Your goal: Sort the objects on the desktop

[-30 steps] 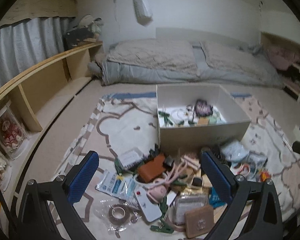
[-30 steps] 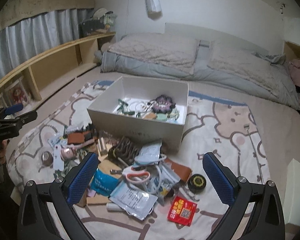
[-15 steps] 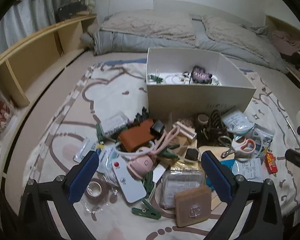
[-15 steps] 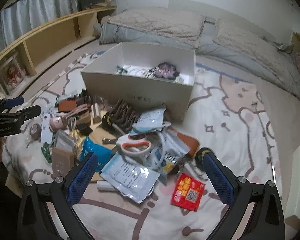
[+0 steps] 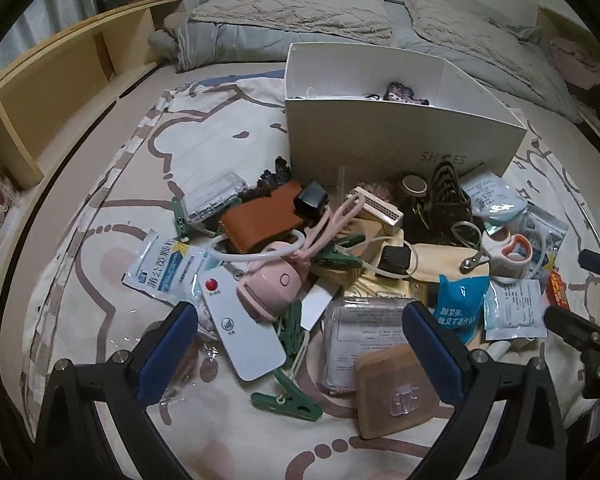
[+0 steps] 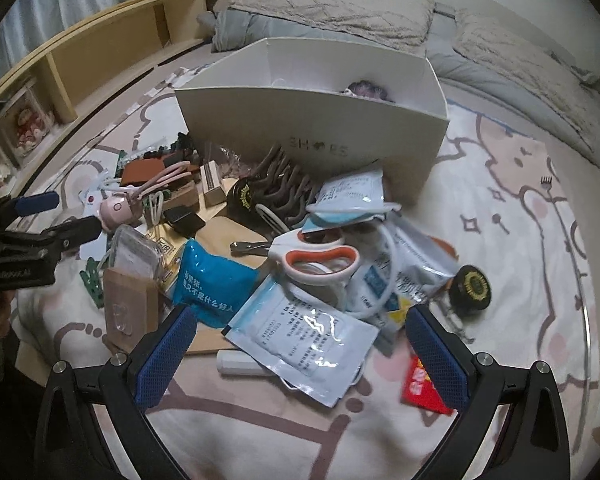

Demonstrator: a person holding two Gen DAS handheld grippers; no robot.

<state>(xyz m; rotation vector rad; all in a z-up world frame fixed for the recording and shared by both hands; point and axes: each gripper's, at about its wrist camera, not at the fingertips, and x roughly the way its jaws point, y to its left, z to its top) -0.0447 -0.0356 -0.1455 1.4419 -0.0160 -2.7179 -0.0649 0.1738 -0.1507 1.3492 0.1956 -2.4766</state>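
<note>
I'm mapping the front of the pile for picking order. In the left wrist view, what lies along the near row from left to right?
White remote → green clothespin → clear plastic case → wooden square with clear hook → white sachet → the other tool, open, at the right edge.

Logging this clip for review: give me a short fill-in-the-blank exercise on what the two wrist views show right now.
1. Both the left gripper and the right gripper are ____ and hold nothing.
2. The white box has the word ____ printed on its front.
3. The button on the white remote is ____ in colour.
4. The scissors have white and ____ handles.

Missing words: open; SHOES; red; orange
</note>
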